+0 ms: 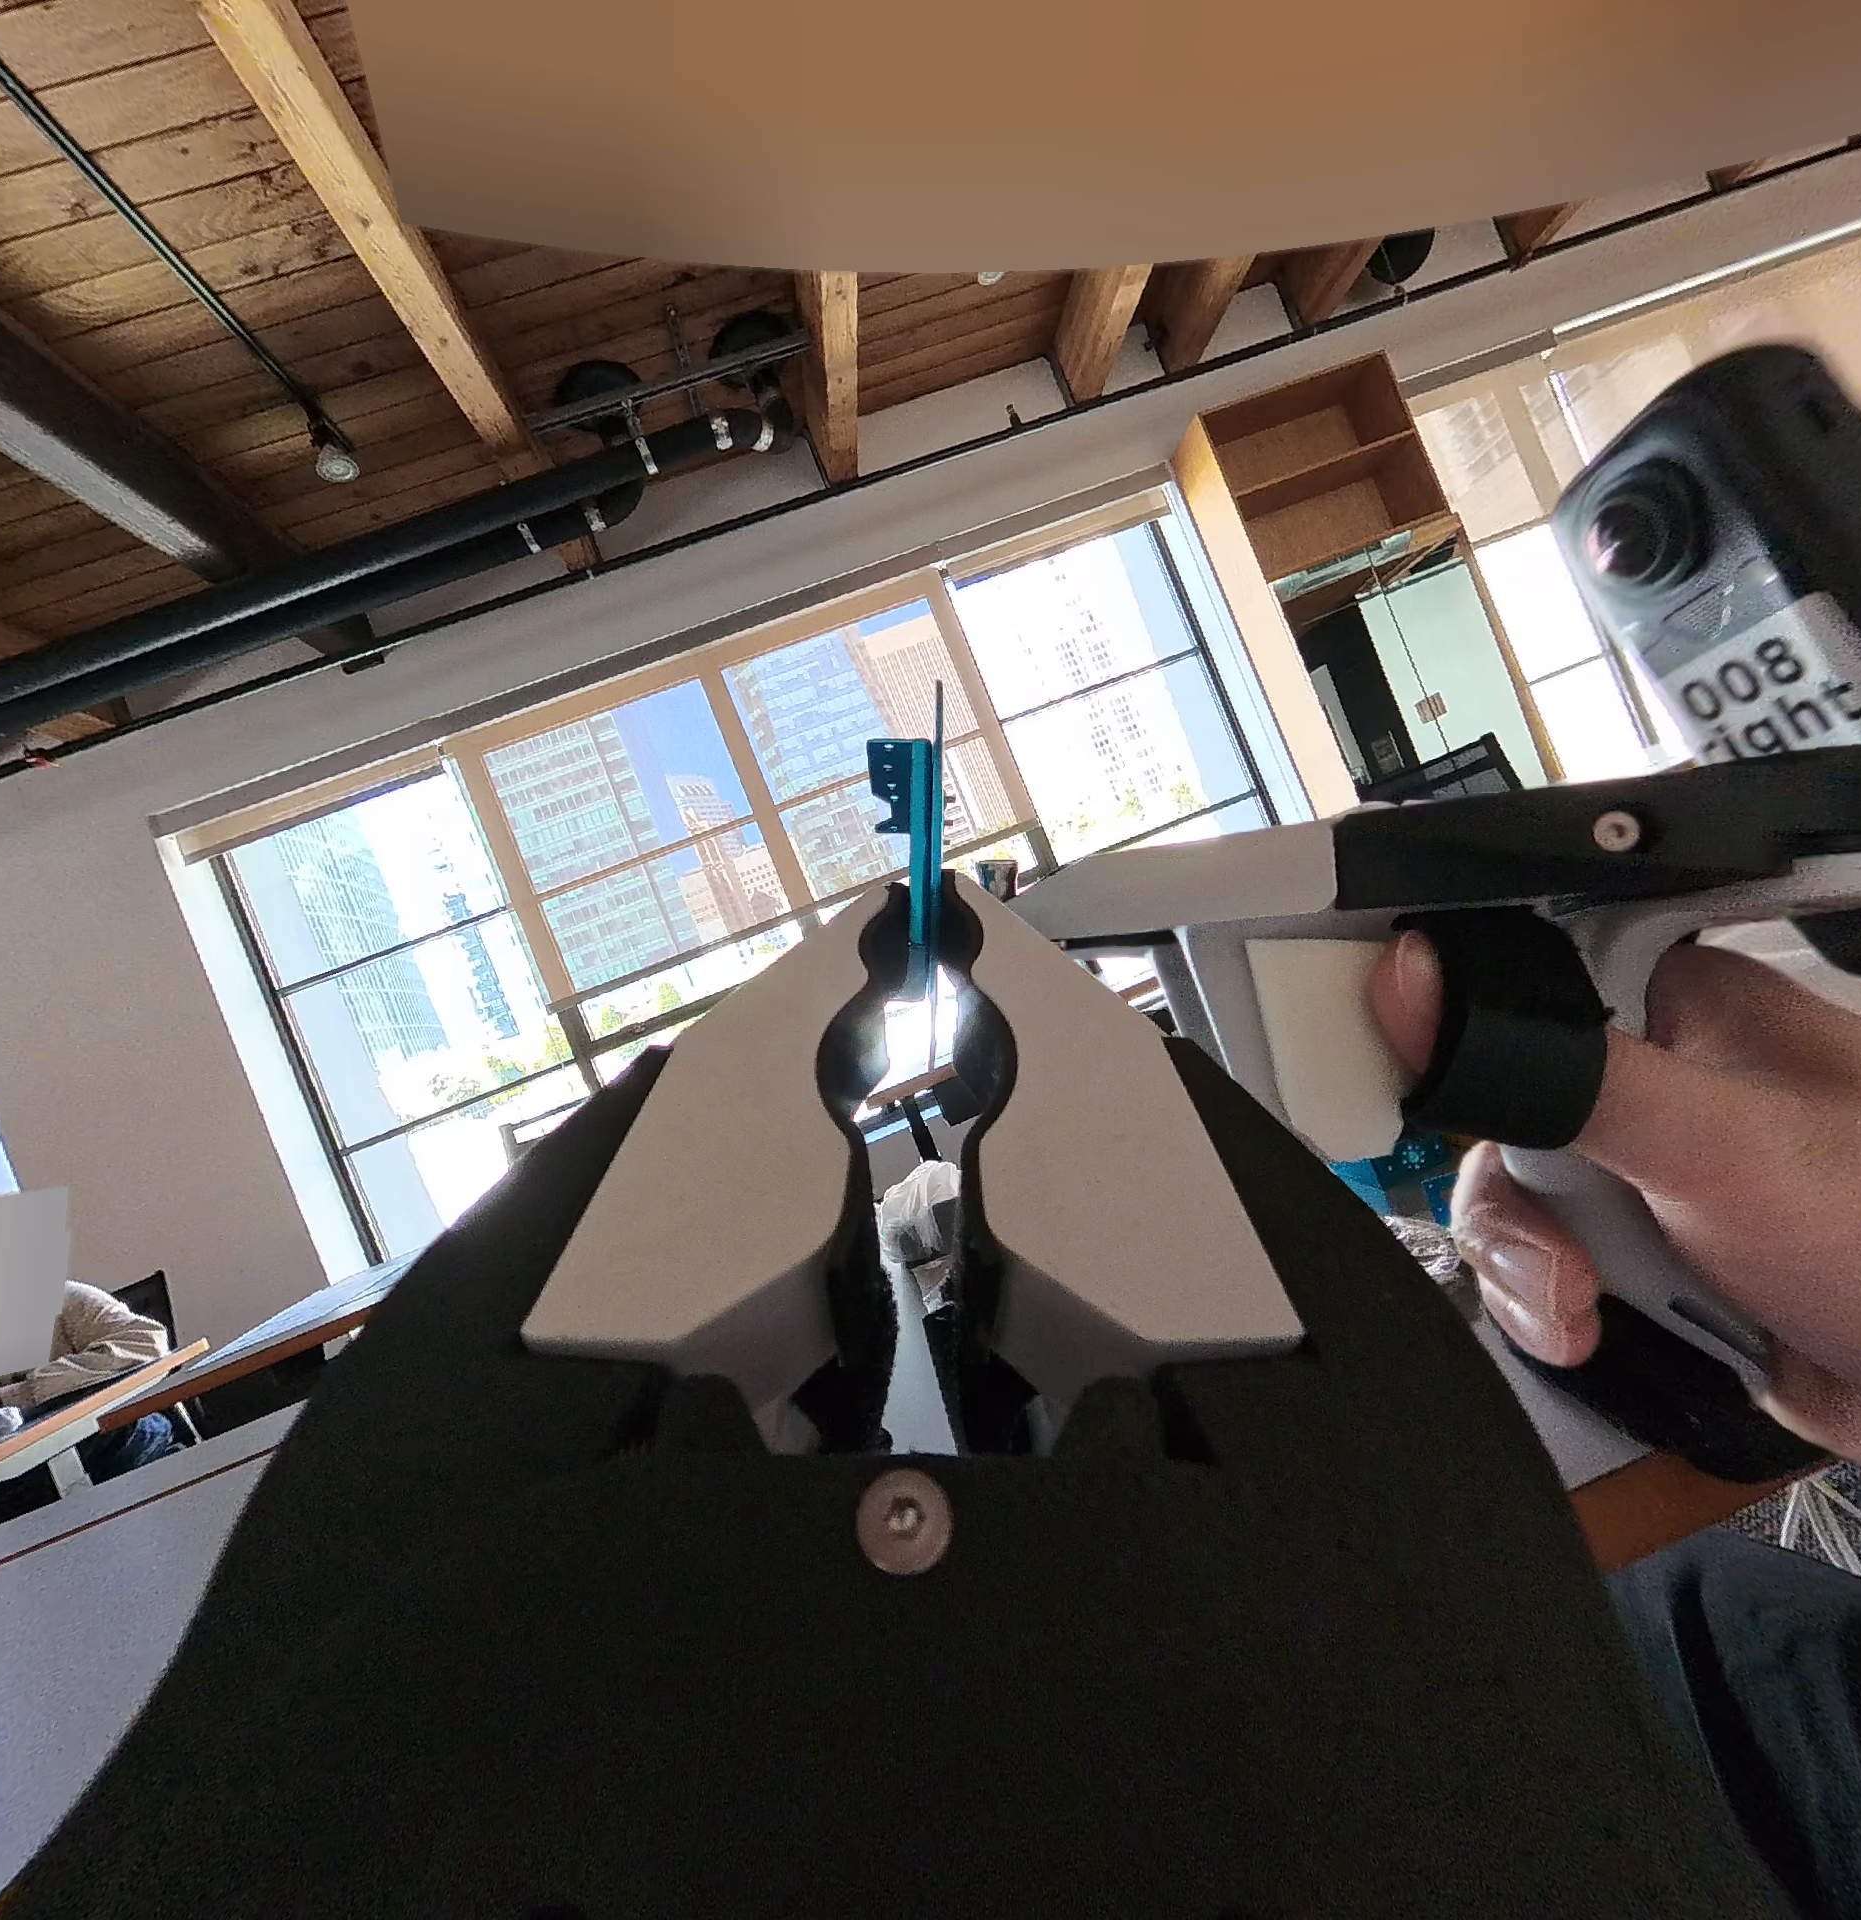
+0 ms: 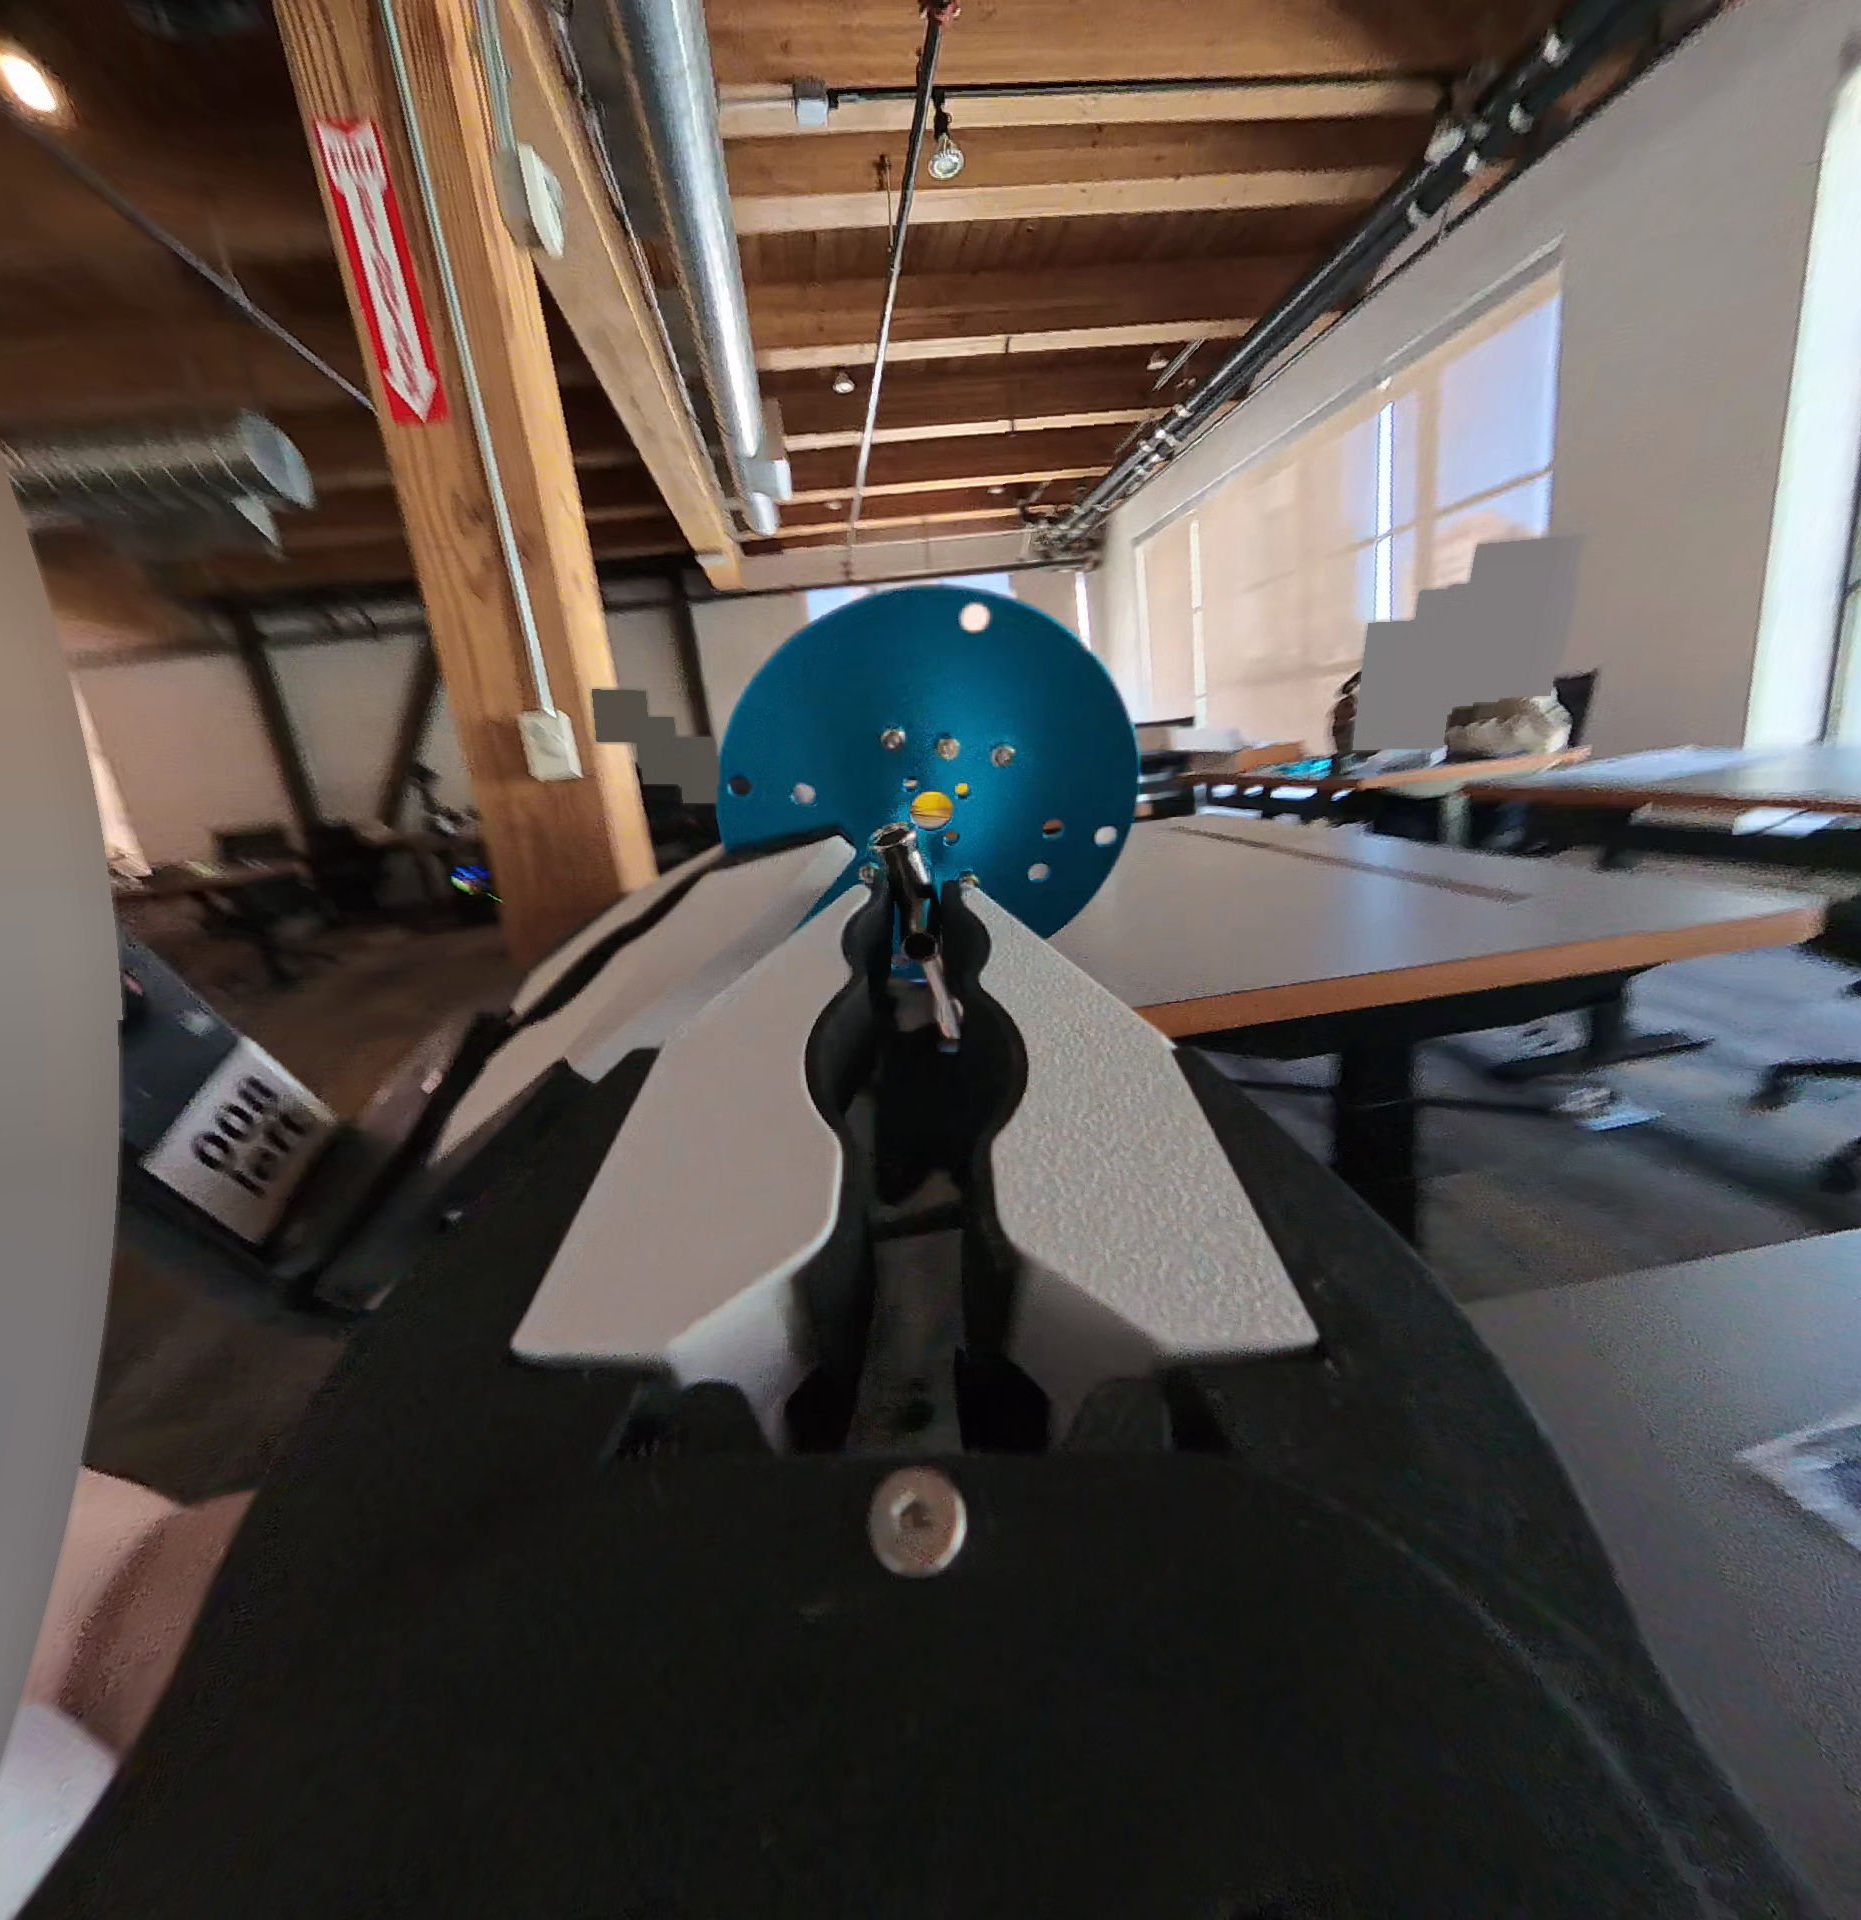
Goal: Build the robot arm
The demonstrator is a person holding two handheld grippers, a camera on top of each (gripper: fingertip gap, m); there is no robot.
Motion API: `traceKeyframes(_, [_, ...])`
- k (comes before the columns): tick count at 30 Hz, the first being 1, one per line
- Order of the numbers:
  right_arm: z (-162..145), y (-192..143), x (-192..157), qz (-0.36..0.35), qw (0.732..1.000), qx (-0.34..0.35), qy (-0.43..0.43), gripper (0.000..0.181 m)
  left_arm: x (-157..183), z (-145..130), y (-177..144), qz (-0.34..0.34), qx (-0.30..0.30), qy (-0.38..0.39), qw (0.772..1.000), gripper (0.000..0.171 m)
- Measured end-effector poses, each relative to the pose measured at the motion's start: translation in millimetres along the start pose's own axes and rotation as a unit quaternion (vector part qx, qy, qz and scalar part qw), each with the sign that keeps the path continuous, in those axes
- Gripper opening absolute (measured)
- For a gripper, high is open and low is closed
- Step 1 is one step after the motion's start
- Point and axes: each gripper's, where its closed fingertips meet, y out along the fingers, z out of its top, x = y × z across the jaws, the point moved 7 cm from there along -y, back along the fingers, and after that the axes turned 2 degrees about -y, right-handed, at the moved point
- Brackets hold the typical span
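— Gripping what, the left gripper (image 1: 918, 914) at frame centre?

— Its jaws are closing tight on a teal plate (image 1: 924, 831), seen edge-on, with a teal bracket (image 1: 898, 779) attached.

— And the right gripper (image 2: 918, 914)?

— Pinching a small metal socket tool (image 2: 910, 904) just before the teal disc (image 2: 926, 717), mid-frame; contact is unclear.

Blue disc (image 2: 926, 717) bottom behind tongs (image 2: 913, 894)
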Motion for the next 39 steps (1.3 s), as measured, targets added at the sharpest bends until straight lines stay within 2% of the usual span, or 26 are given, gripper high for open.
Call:
traceKeyframes(4, [-6.8, 0.5, 7.1, 0.047, 0.984, 0.036, 0.169, 0.008, 0.9, -1.7, 0.0, 0.001, 0.009, 0.002, 1.0, 0.003])
traceKeyframes(9, [-23.1, 3.3, 14.1, 0.09, 0.92, 0.099, 0.369, 0.007, 3.2, -7.8, 1.8, 0.011, 0.009, 0.023, 1.0, 0.004])
traceKeyframes(12, [-30.0, 7.9, 16.3, 0.135, 0.861, 0.099, 0.481, 0.007, 0.8, -9.8, 0.5, 0.01, 0.011, 0.028, 1.0, 0.004])
traceKeyframes(15, [-35.4, 11.0, 14.9, 0.177, 0.784, 0.096, 0.588, 0.007, -0.9, -9.5, -1.4, 0.0, 0.017, 0.054, 0.998, 0.004])
traceKeyframes(19, [-43.7, 13.7, 10.9, 0.214, 0.663, 0.091, 0.711, 0.008, -0.2, -10.1, -4.8, -0.005, 0.019, 0.113, 0.993, 0.004])
traceKeyframes(21, [-48.1, 13.1, 9.9, 0.211, 0.637, 0.091, 0.736, 0.008, 0.2, -12.4, -6.2, -0.01, 0.014, 0.13, 0.991, 0.004])
traceKeyframes(25, [-55.7, 10.0, 9.7, 0.195, 0.617, 0.102, 0.755, 0.006, -3.6, -9.2, -9.8, -0.008, 0.02, 0.115, 0.993, 0.004])
traceKeyframes(26, [-56.1, 10.1, 8.3, 0.197, 0.623, 0.099, 0.751, 0.007, -4.9, -7.9, -10.2, -0.007, 0.023, 0.107, 0.994, 0.004])
traceKeyframes(27, [-55.1, 10.1, 6.9, 0.199, 0.646, 0.093, 0.731, 0.006, -6.8, -6.9, -10.1, -0.006, 0.022, 0.091, 0.996, 0.004])
traceKeyframes(29, [-47.0, 7.9, 8.1, 0.203, 0.721, 0.101, 0.655, 0.006, -10.7, -5.6, -9.6, -0.012, 0.014, 0.041, 0.999, 0.003])
traceKeyframes(30, [-39.0, 4.6, 10.8, 0.203, 0.766, 0.118, 0.599, 0.007, -12.4, -4.7, -10.0, -0.013, 0.014, 0.018, 1.0, 0.003])
traceKeyframes(31, [-30.6, 0.8, 12.9, 0.19, 0.824, 0.127, 0.518, 0.006, -14.1, -4.0, -10.2, -0.013, 0.012, -0.002, 1.0, 0.003])
traceKeyframes(32, [-23.5, -2.8, 13.3, 0.162, 0.89, 0.117, 0.409, 0.006, -15.9, -4.2, -9.6, -0.011, 0.003, -0.022, 1.0, 0.003])
traceKeyframes(33, [-15.7, -6.3, 11.5, 0.129, 0.945, 0.107, 0.279, 0.006, -17.1, -4.1, -9.2, -0.014, -0.004, -0.046, 0.999, 0.003])
traceKeyframes(34, [-7.9, -8.4, 7.2, 0.098, 0.98, 0.097, 0.146, 0.006, -17.5, -3.0, -9.1, -0.02, -0.003, -0.072, 0.997, 0.002])
traceKeyframes(35, [-1.3, -8.8, 1.4, 0.075, 0.994, 0.079, 0.029, 0.007, -17.5, -2.5, -8.8, -0.025, -0.007, -0.095, 0.995, 0.002])
traceKeyframes(36, [4.4, -8.7, -4.2, 0.056, 0.994, 0.057, -0.068, 0.007, -17.3, -2.1, -8.3, -0.03, -0.011, -0.112, 0.993, 0.003])
traceKeyframes(37, [10.2, -9.2, -9.8, 0.04, 0.986, 0.044, -0.157, 0.007, -16.8, -1.7, -8.0, -0.035, -0.014, -0.123, 0.992, 0.003])
traceKeyframes(39, [18.3, -9.3, -19.6, 0.01, 0.947, 0.02, -0.32, 0.007, -16.0, -0.5, -8.1, -0.041, -0.018, -0.133, 0.99, 0.003])
